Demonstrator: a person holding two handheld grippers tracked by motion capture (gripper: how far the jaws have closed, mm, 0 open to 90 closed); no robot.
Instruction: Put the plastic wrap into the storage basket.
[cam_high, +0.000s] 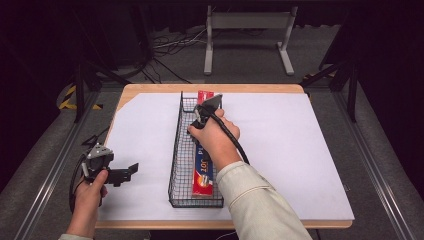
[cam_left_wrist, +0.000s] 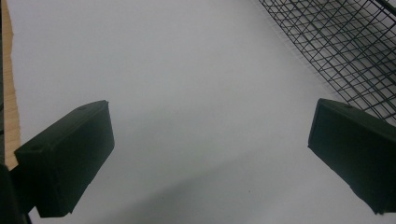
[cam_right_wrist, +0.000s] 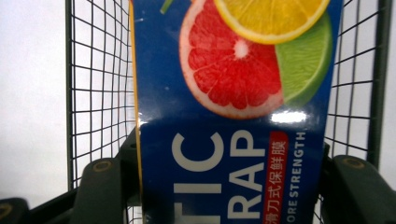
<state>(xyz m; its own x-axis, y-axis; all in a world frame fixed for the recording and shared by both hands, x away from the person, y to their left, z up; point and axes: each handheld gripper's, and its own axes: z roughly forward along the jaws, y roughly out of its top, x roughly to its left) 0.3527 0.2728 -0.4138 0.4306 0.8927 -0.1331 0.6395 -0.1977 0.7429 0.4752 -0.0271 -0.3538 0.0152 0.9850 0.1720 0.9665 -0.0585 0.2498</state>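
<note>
**High view: one box, one basket, two grippers**

High view is showing one wire basket (cam_high: 176, 165) lying lengthwise on the white sheet (cam_high: 290, 150) that is covering the table (cam_high: 150, 88). One long box (cam_high: 202, 177) of plastic wrap is lying inside the basket, along its length, with its red end reaching the far wall. The right gripper (cam_high: 196, 120) is reaching down into the basket over the far half of the box, the person's right hand (cam_high: 216, 137) wrapping around its body and one cable trailing back over the wrist. The left gripper (cam_high: 131, 170) is hanging over the sheet's near left part, well apart from the basket, in the left hand (cam_high: 90, 192).

In the right gripper view, the two fingers (cam_right_wrist: 102, 186) are standing on either side of the box (cam_right_wrist: 233, 116), hard against its long edges and gripping it, with the basket's mesh (cam_right_wrist: 98, 93) running close behind on both sides. The box's blue face is showing three citrus slices.

In the left gripper view, the two fingers (cam_left_wrist: 70, 154) are standing wide apart with nothing between them but bare sheet (cam_left_wrist: 187, 93); one corner of the basket (cam_left_wrist: 345, 46) is lying beyond them.
</note>
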